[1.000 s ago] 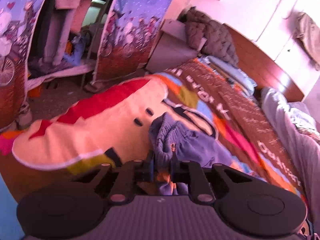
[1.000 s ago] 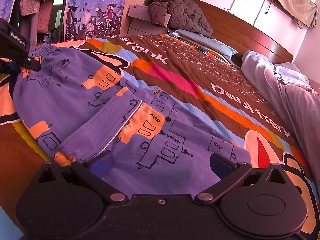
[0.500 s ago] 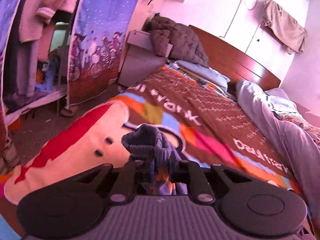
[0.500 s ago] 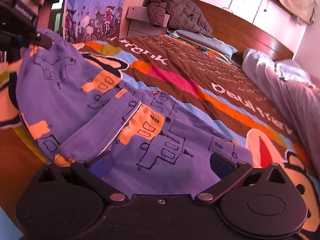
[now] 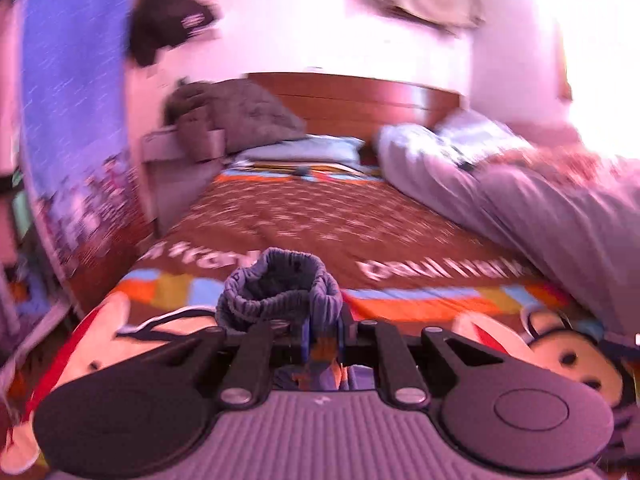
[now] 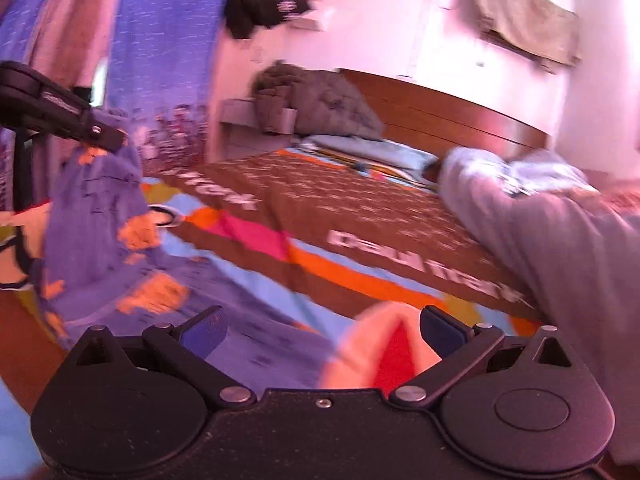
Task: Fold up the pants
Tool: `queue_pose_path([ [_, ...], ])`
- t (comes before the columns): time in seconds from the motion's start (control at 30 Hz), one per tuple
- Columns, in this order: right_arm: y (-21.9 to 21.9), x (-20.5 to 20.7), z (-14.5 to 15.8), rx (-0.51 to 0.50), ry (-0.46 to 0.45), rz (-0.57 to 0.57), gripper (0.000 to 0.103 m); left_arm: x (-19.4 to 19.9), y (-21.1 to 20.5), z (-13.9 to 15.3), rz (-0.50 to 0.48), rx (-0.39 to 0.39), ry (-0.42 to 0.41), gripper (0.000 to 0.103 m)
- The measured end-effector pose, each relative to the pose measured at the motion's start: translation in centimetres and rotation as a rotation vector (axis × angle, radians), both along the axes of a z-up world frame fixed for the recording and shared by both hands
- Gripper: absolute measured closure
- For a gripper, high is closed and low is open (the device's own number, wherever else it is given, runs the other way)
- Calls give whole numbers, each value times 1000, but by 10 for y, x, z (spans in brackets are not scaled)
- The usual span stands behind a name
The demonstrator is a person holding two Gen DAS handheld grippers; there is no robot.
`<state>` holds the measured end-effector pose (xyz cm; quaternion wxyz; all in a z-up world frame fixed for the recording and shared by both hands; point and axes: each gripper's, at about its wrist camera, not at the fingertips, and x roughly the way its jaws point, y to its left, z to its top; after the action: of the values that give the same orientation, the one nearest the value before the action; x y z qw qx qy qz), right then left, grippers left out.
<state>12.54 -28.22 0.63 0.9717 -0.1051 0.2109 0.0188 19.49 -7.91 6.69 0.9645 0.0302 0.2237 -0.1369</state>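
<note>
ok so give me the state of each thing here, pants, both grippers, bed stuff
pants: lifted off the bed at one end, hanging from the left gripper, the rest trailing on the bedspread
waistband: bunched, elastic, sticking up past the fingers
left gripper: shut on the waistband
right gripper: jaws wide open, gripping nothing
bedspread: spread flat on the bed
grey duvet: rumpled along one side of the bed

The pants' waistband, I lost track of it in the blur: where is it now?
In the left wrist view the waistband bunches low at centre, pinched in the left gripper, above the bedspread.
</note>
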Motion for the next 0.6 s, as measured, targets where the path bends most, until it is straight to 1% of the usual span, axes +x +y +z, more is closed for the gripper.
queue_pose_path([
  [0.07, -27, -4, -6, 51, -16, -85, 1, -10, -37, -4, -53, 73, 0, 90],
  [0.1, -41, -4, -7, 89, 2, -119, 1, -15, -54, -7, -79, 104, -1, 90],
  [0.17, -69, -4, -7, 173, 30, -142, 1, -23, -87, -17, -125, 167, -8, 90],
  [0.2, -81, -4, -6, 204, 29, -158, 1, -26, -101, -24, -141, 192, -1, 89],
  [0.23, -91, -3, -6, 224, 33, -177, 1, -27, -118, -33, -165, 228, 24, 88],
  [0.27, -101, -2, -7, 243, 40, -197, 1, -29, -132, -43, -191, 262, 55, 85],
  [0.3, -110, 0, -8, 262, 45, -212, 1, -29, -146, -54, -218, 290, 86, 75],
  [0.33, -116, 1, -10, 282, 50, -223, 1, -29, -155, -66, -239, 311, 118, 72],
  [0.4, -127, 4, -14, 313, 67, -236, 1, -38, -166, -84, -268, 331, 155, 65],
  [0.43, -132, 5, -16, 325, 75, -240, 1, -42, -168, -90, -273, 338, 165, 59],
  [0.47, -136, 5, -16, 337, 81, -242, 1, -48, -167, -93, -279, 338, 173, 47],
  [0.5, -140, 4, -17, 351, 87, -242, 1, -55, -163, -94, -284, 330, 171, 38],
  [0.6, -146, 4, -18, 412, 104, -232, 1, -73, -144, -90, -297, 306, 136, 28],
])
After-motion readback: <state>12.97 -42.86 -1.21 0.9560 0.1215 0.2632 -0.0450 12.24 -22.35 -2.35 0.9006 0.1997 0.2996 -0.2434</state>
